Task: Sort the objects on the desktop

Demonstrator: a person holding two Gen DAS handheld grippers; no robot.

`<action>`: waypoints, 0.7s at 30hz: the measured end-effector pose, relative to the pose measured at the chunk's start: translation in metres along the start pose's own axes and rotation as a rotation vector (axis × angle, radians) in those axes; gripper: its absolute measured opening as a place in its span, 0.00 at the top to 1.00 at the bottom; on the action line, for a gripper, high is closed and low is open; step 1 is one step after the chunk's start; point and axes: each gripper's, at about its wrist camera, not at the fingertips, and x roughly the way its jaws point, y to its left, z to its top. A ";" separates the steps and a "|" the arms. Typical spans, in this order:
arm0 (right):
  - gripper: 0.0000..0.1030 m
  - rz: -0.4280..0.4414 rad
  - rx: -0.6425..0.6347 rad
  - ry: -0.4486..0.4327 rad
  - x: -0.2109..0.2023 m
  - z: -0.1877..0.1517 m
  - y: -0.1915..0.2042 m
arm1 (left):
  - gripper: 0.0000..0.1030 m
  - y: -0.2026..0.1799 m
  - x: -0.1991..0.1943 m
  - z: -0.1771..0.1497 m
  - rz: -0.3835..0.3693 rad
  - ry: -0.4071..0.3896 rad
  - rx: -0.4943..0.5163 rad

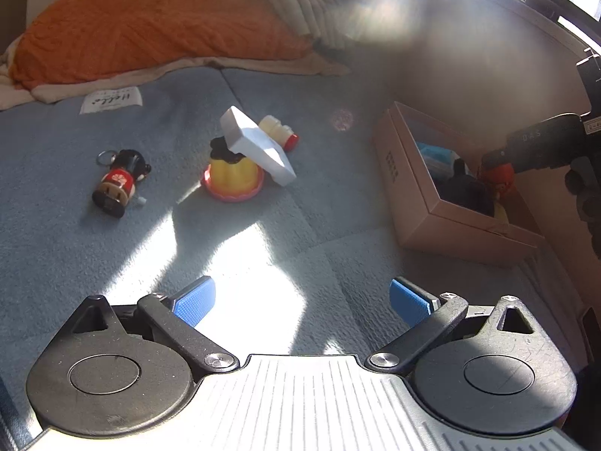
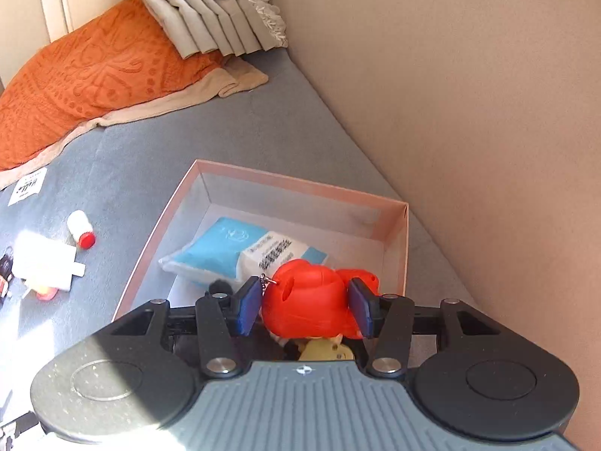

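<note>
Gripping a red-haired figurine [image 2: 306,298] between both pads, our right claw [image 2: 305,306] hangs over the open pink box [image 2: 394,203], just above a blue packet [image 2: 221,251]. Our left claw [image 1: 302,300] is spread wide, empty, above the grey bed [image 1: 300,225]; doll keychain [image 1: 120,182] and yellow toy [image 1: 233,180] lie beyond.

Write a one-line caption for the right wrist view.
Right gripper holds a red toy over the open box, above a blue packet.
</note>
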 end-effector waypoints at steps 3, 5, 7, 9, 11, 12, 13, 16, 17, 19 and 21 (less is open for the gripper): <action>0.51 -0.038 -0.002 -0.052 0.016 0.022 0.010 | 0.02 0.003 0.001 -0.002 0.028 -0.002 0.000; 0.50 -0.030 0.064 -0.062 0.019 0.034 0.006 | 0.02 0.008 0.002 -0.002 0.051 -0.004 -0.011; 0.48 0.024 0.142 -0.070 0.012 0.038 -0.001 | 0.02 0.013 0.001 -0.001 0.064 -0.005 -0.030; 0.48 0.044 0.157 -0.067 0.005 0.036 -0.001 | 0.02 0.016 0.001 0.001 0.071 -0.007 -0.044; 0.48 0.063 0.134 -0.048 -0.003 0.029 0.009 | 0.01 0.016 0.001 0.002 0.087 -0.007 -0.045; 0.48 0.083 0.112 -0.041 -0.006 0.025 0.018 | 0.01 0.016 0.001 0.003 0.100 -0.006 -0.041; 0.48 0.113 0.080 -0.035 -0.011 0.021 0.032 | 0.01 0.016 0.001 0.003 0.124 -0.005 -0.035; 0.47 0.215 -0.005 -0.015 -0.018 0.015 0.078 | 0.01 0.021 -0.001 0.004 0.209 -0.004 -0.037; 0.45 0.247 -0.039 -0.012 -0.018 0.013 0.099 | 0.01 0.027 -0.003 0.006 0.248 -0.004 -0.054; 0.43 0.271 -0.115 -0.034 -0.020 0.008 0.139 | 0.01 0.040 -0.010 0.008 0.290 -0.012 -0.115; 0.42 0.278 -0.192 -0.059 -0.019 0.003 0.177 | 0.01 0.054 -0.017 0.011 0.317 -0.022 -0.187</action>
